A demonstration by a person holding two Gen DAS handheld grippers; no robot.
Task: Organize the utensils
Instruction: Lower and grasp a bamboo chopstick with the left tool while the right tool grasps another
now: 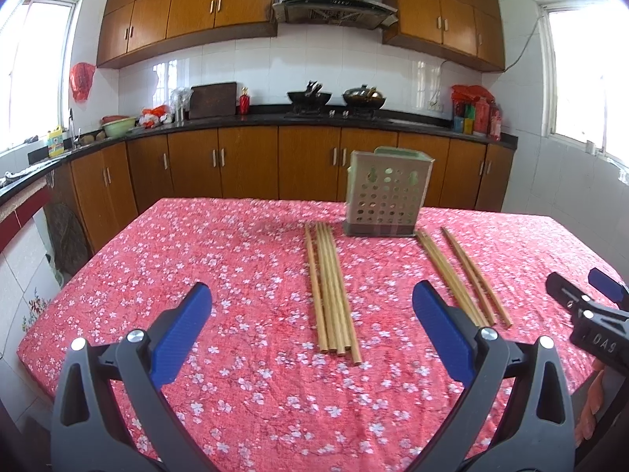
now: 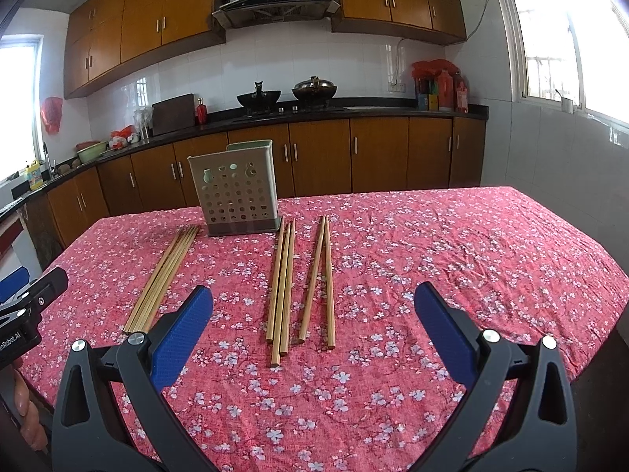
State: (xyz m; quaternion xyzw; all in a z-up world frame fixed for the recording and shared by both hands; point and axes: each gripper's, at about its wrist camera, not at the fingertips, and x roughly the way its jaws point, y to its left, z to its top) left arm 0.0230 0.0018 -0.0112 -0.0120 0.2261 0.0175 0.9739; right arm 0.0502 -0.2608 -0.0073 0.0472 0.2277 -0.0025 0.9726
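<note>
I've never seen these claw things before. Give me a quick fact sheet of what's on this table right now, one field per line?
Surface: table under a red floral cloth
Holder: perforated utensil holder, upright at the far side, looks empty
Left bundle: chopsticks lying flat, close together
Middle group: three chopsticks
Right pair: two chopsticks, far tips meeting
Left claw: open, holding nothing
Right claw: open, holding nothing

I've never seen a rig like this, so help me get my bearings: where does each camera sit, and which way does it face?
Left wrist: on the open left gripper, facing the bundle of wooden chopsticks; the right gripper shows at the edge.
Right wrist: on the open right gripper, facing the looser chopsticks; the left gripper shows at the edge.
Shared: the perforated grey utensil holder and the red floral tablecloth.
</note>
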